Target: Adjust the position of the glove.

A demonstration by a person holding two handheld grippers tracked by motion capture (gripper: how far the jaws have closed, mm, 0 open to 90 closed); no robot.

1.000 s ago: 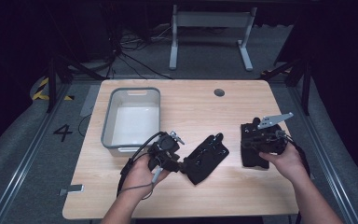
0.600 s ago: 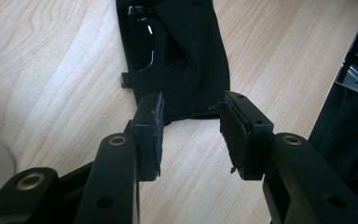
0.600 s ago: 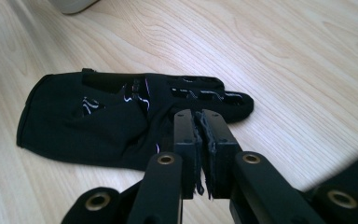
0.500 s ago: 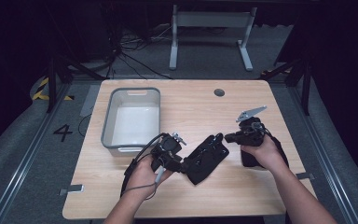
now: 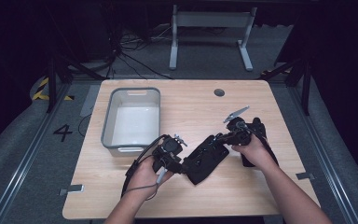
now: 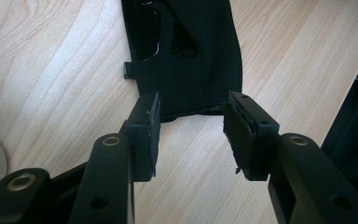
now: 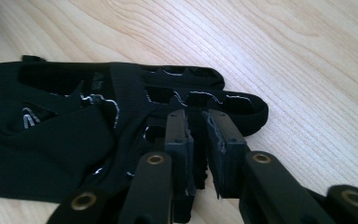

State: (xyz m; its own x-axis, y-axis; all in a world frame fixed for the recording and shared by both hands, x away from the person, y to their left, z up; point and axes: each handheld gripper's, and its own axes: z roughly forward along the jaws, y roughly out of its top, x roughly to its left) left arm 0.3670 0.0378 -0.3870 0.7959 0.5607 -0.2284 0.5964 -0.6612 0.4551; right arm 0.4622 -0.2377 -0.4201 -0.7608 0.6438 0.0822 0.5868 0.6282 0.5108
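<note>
I am only starting: the black fabric glove (image 5: 208,157) is lying flat on the wooden counter (image 5: 196,100), my left hand-held gripper (image 6: 191,128) spread at its cuff, my right hand-held gripper (image 7: 196,135) nearly closed over its fingers, nothing lifted yet.

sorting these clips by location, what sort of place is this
Probably a lab or studio set up for recording handling demos, not a home. A lone wooden table stands on grey carpet among dark surroundings, with loose cables on the floor behind, hazard tape and a painted number 4 beside it.
</note>
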